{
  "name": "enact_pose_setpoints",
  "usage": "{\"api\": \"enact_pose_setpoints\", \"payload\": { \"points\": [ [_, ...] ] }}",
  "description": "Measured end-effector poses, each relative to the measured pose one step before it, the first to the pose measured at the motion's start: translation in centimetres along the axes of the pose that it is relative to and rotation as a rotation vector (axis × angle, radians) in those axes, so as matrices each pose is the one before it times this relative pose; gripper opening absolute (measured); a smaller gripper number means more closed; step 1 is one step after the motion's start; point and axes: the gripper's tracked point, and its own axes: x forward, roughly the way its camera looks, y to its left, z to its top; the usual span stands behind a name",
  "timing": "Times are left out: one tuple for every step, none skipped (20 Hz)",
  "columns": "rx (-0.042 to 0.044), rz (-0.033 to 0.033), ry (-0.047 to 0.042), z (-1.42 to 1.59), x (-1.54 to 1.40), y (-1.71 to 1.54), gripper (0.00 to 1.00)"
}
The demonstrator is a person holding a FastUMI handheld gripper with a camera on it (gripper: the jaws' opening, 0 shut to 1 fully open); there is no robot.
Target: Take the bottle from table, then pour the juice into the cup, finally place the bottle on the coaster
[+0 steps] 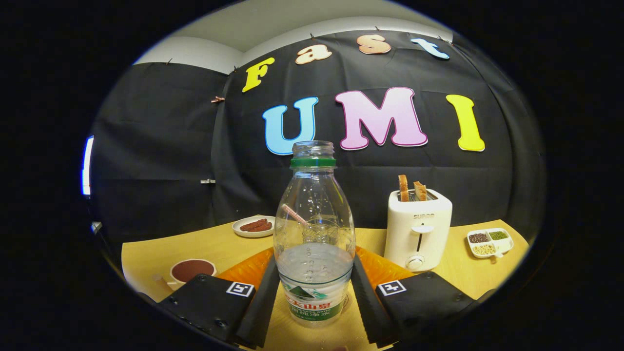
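Surroundings: I see a white toaster (419,229) beyond the tongs to the right, with two slices of bread (412,188) standing up in its slots.
Further right: a small divided dish (489,242) of seeds or grains sits near the worktop's far edge.
Far left: a plate (253,226) with dark reddish strips of food lies by the wall.
Near left: a cup (192,271) with a dark inside stands just beyond the left finger, partly hidden by it.
Obstacles: I find nothing between the fingers apart from the bottle; the toaster is the closest tall thing, just behind and to the right.
Orange surface: an orange mat or tray (381,266) shows behind the bottle on both sides; I cannot tell if it is the coaster.
Bottle: the bottle (314,234) is clear plastic, upright, uncapped, with a green neck ring, a label low down, and clear liquid filling roughly the lower third.
Bottle position: it stands on the wooden worktop (146,258), right between the fingers.
Tongs: the tongs (314,292) are spread around the bottle's lower body, each finger close beside it; I cannot tell whether they touch.
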Motion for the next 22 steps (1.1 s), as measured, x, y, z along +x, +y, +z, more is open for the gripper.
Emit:
{"api": "enact_pose_setpoints", "payload": {
  "points": [
    [-0.00472, -0.0019, -0.00014, -0.215, 0.669, 0.081, 0.77],
    [0.001, -0.00194, 0.00527, -0.304, 0.572, -0.102, 0.77],
    [0.00468, -0.00183, 0.00635, -0.453, 0.469, -0.108, 0.77],
    [0.00367, -0.00358, 0.0064, -0.312, 0.392, -0.148, 0.77],
    [-0.00021, -0.00638, 0.00149, -0.137, 0.392, -0.198, 0.77],
    [-0.00287, -0.00564, 0.00156, -0.056, 0.35, -0.13, 0.77],
    [-0.00042, -0.00305, 0.0018, -0.2, 0.299, -0.183, 0.77],
    [0.00078, -0.00449, 0.00011, -0.063, 0.295, -0.039, 0.77],
    [0.00098, -0.00125, 0.00241, -0.077, 0.178, -0.124, 0.77],
    [-0.00021, -0.00264, 0.00047, -0.029, 0.25, -0.026, 0.77],
    [-0.00292, -0.00313, 0.0019, -0.201, 0.185, -0.004, 0.77],
    [-0.00518, -0.00137, 0.00494, -0.218, 0.237, -0.062, 0.77],
    [-0.00553, 0.00094, 0.00442, -0.294, 0.065, 0.037, 0.77],
    [-0.00347, 0.00113, 0.00734, -0.278, 0.056, 0.099, 0.78],
    [0.00047, 0.00086, 0.00401, -0.179, -0.008, 0.086, 0.78],
    [0.00174, -0.00205, 0.00742, -0.167, 0.083, 0.017, 0.79],
    [0.00325, -0.00416, 0.00831, -0.323, -0.003, -0.09, 0.8],
    [0.00477, -0.00211, 0.00947, -0.224, -0.031, -0.037, 0.8],
    [0.0069, 0.00096, 0.00699, -0.196, 0.037, 0.135, 0.87],
    [0.00264, -0.00524, 0.00639, -0.09, -0.021, -0.17, 0.91],
    [0.00146, -0.0004, 0.00306, -0.154, 0.097, -0.083, 0.98],
    [0.00118, 0.00009, 0.00314, -0.004, -0.056, 0.098, 0.99]
  ]
}}
